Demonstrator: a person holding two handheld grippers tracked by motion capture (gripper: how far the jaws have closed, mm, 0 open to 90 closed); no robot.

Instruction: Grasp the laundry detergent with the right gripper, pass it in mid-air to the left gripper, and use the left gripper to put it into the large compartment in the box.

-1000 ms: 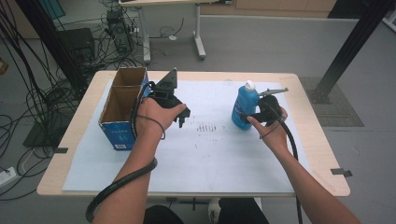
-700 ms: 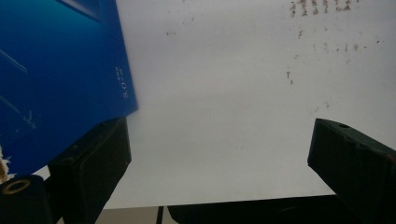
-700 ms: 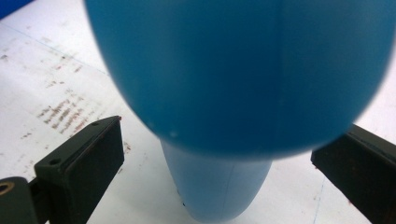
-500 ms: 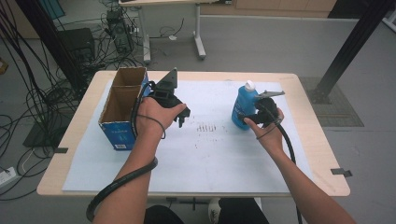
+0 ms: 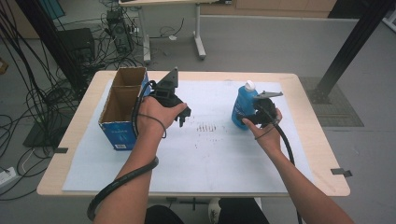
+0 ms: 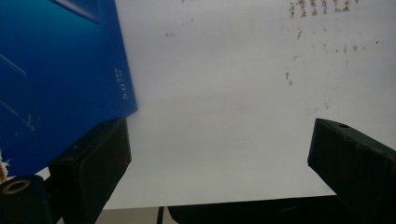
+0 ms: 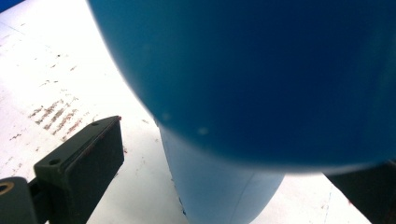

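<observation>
Rt tongs (image 5: pixel 252 114) spread around blue bottle (image 5: pixel 243 105) w/ white cap; left tongs (image 5: pixel 183 115) wide — beside open cardboard box (image 5: pixel 122 106), inside bare.

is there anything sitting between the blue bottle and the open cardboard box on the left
Only the left gripper and the hand holding it. It hovers open beside the box, over the white mat. The stretch of mat between it and the blue bottle, where the right gripper sits, holds no other object, just dark specks.
</observation>
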